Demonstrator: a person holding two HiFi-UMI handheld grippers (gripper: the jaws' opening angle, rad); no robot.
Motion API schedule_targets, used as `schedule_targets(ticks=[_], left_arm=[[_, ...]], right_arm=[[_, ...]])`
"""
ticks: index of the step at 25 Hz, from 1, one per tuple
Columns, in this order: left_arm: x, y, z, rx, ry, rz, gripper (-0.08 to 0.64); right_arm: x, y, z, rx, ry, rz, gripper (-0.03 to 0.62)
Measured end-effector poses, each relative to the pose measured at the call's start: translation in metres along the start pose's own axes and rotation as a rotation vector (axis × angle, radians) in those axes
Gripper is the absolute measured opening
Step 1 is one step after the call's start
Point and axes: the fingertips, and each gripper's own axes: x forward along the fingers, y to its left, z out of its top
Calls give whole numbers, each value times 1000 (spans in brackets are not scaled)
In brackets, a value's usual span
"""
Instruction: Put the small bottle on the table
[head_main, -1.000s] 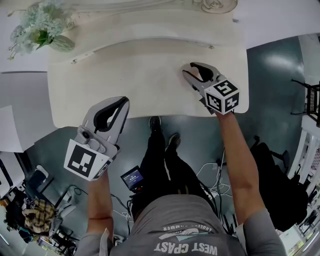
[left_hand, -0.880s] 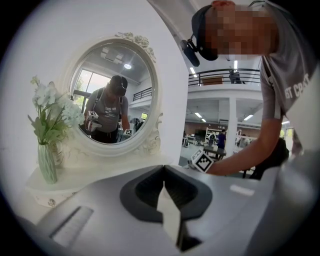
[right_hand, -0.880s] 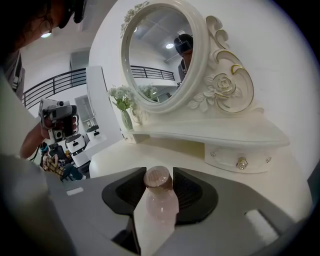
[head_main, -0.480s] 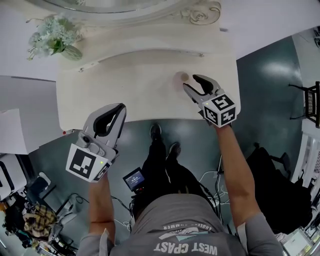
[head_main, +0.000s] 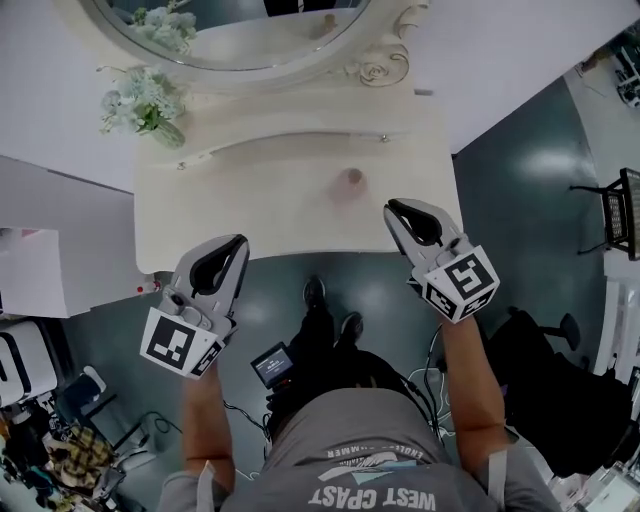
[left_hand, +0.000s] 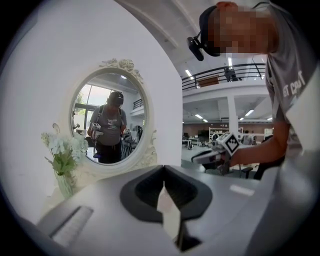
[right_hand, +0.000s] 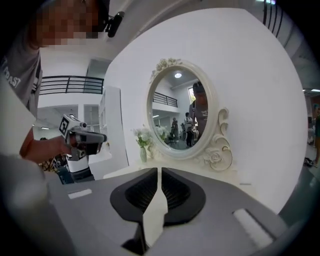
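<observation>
On tabletop (head_main: 250, 205): 1 small bottle (head_main: 352, 178), free of both tongs. Right tongs (head_main: 397, 210) just closed, empty; left tongs (head_main: 238, 243) closed, empty. Placement judged complete; next, keep clear.

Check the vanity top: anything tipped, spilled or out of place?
Nothing stands out. The small tan bottle appears to stand upright on the cream vanity table, in from its edges, with no spill around it. The glass vase of pale flowers is upright at the back left.
</observation>
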Motion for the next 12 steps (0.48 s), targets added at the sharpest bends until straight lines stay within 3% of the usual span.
schedule_targets(ticks=[5,12], left_arm=[[-26,-29,22,19,-19,13,2],[-51,-63,47,49,-48,12,0]], right_arm=[[-66,36,54,-37,-94,5,3],[-132,77,89,-93,-109,-2,2]])
